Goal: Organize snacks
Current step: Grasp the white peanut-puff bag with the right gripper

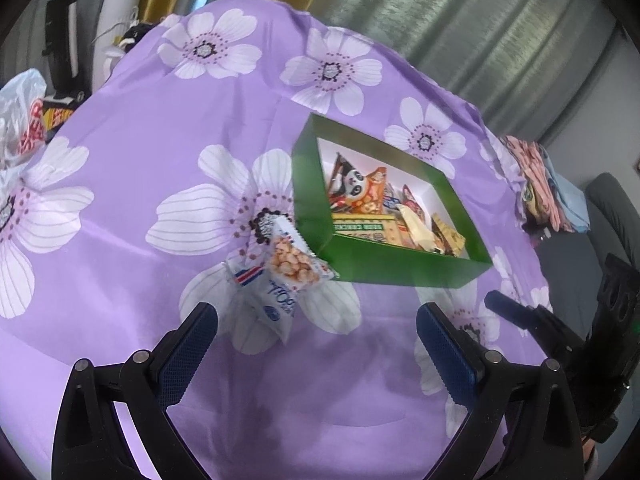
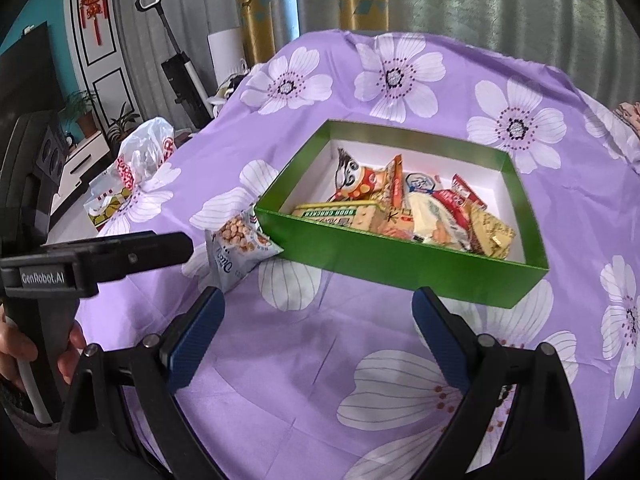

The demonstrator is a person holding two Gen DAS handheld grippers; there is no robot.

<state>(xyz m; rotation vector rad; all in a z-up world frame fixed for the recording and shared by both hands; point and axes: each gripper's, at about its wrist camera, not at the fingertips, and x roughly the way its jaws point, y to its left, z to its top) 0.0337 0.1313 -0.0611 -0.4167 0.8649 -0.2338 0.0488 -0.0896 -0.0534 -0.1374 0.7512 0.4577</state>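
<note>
- On the worktop's purple floral cloth point(image 2: 304, 364), the green box point(image 2: 400, 268) sits toward the far right corner, holding mixed snack packets point(image 2: 432, 212).
- Both claws, left point(image 1: 316, 344) and right point(image 2: 318, 328), hover spread and empty over the near edge.
- Against the box's left corner leans a white peanut packet point(image 1: 280, 276).

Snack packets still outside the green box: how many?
1: a peanut snack packet lies on the purple tablecloth against the green box near its left corner; others may be hidden.
</note>
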